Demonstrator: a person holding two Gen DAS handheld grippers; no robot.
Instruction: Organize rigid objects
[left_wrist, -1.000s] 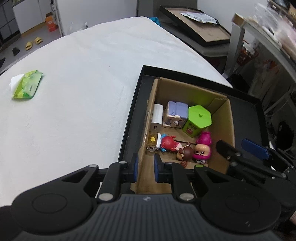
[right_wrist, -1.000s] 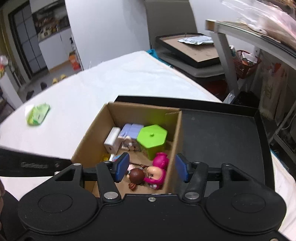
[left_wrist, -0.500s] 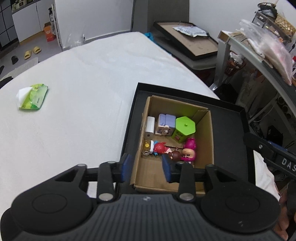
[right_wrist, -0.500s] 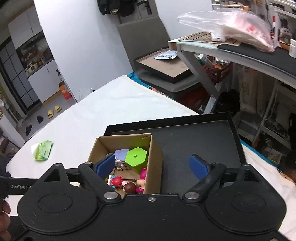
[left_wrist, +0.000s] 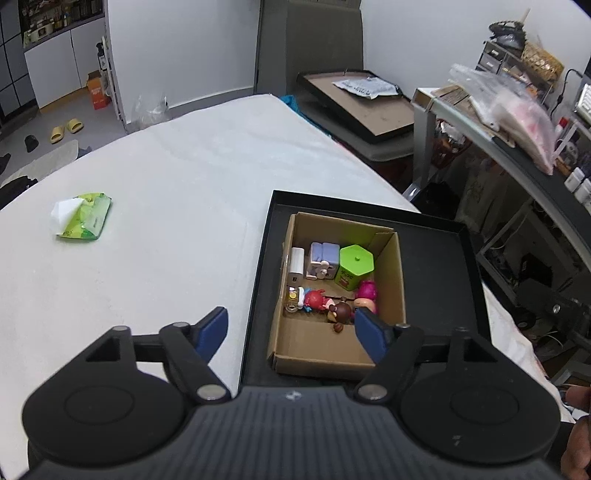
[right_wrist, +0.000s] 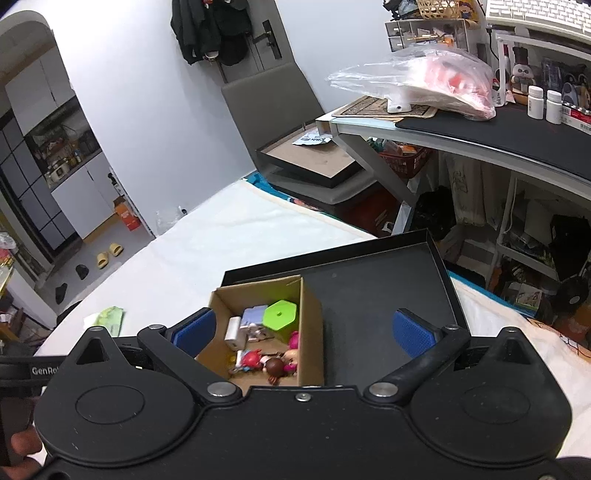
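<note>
White cloth-covered table (left_wrist: 177, 206) fills most of left wrist view. On its right part sits a shallow black rectangular tray (left_wrist: 439, 280), & inside tray, at its left end, an open brown cardboard box (left_wrist: 397, 295); rest of tray floor is bare.

Left tongs (left_wrist: 291, 332) hover above near edge of tray & box, blue pads spread wide, nothing between them. Right tongs (right_wrist: 303, 330) also spread wide & empty, above the box's near side.

Inside the box, far end: lime-green hexagonal lidded container (left_wrist: 355, 266) at right, just beside a pale lilac toy block w/ small figure on front (left_wrist: 322, 260), then a white rectangular charger-like block (left_wrist: 296, 263) against left wall. Nearer row: pink-hooded toy figure (left_wrist: 365, 293), brown-haired small doll (left_wrist: 341, 313), red & blue toy figure (left_wrist: 313, 299), lying close together, touching or nearly so. Near third of box floor is bare.

Well apart on the table's left: green wet-wipes pack w/ white flap (left_wrist: 83, 220).
</note>
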